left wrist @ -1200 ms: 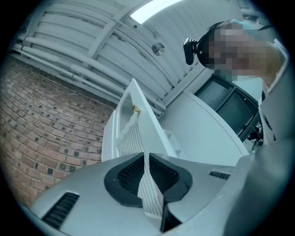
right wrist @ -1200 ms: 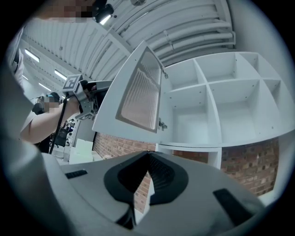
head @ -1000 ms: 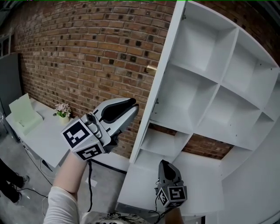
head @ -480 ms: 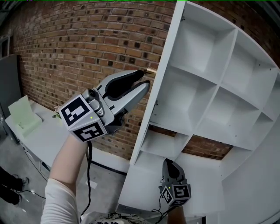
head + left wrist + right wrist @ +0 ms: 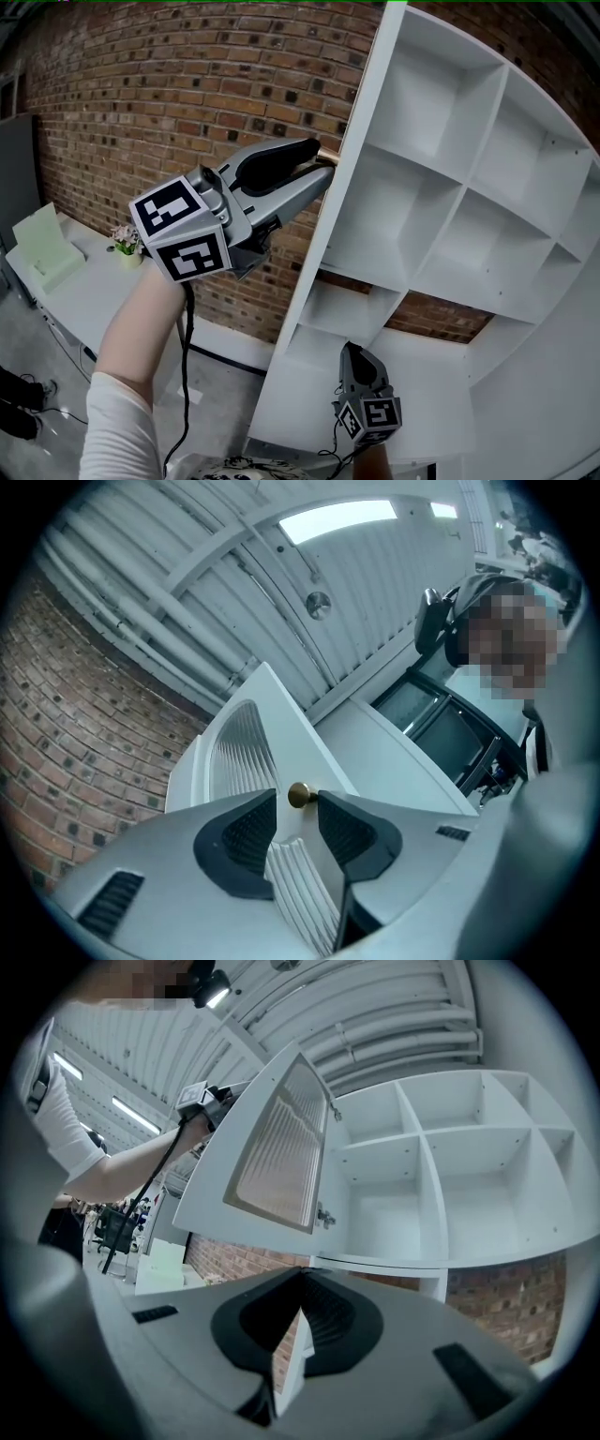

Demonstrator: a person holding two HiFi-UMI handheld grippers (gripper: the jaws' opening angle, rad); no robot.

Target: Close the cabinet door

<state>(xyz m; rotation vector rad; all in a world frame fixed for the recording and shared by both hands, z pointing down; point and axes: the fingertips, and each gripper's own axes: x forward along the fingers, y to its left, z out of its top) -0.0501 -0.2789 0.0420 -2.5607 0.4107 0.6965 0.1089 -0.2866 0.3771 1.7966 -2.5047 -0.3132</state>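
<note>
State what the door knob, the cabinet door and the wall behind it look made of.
Knob: likely brass-coloured metal, shiny gold glint.
Cabinet door: probably painted or laminated board, smooth matte white, with a ribbed translucent pane, glass or plastic.
Wall: brick, rough red-brown blocks with mortar joints.

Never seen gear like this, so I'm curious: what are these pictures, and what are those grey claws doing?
A person holds a grey two-jaw gripper in each hand. One picture comes from a head camera; the others ride on the grippers. The left gripper is raised to the brass knob of the open white cabinet door; its jaws have just been opening and stand apart either side of it. The right gripper sits low, a white panel edge between its jaws; whether clamped, I can't tell.
</note>
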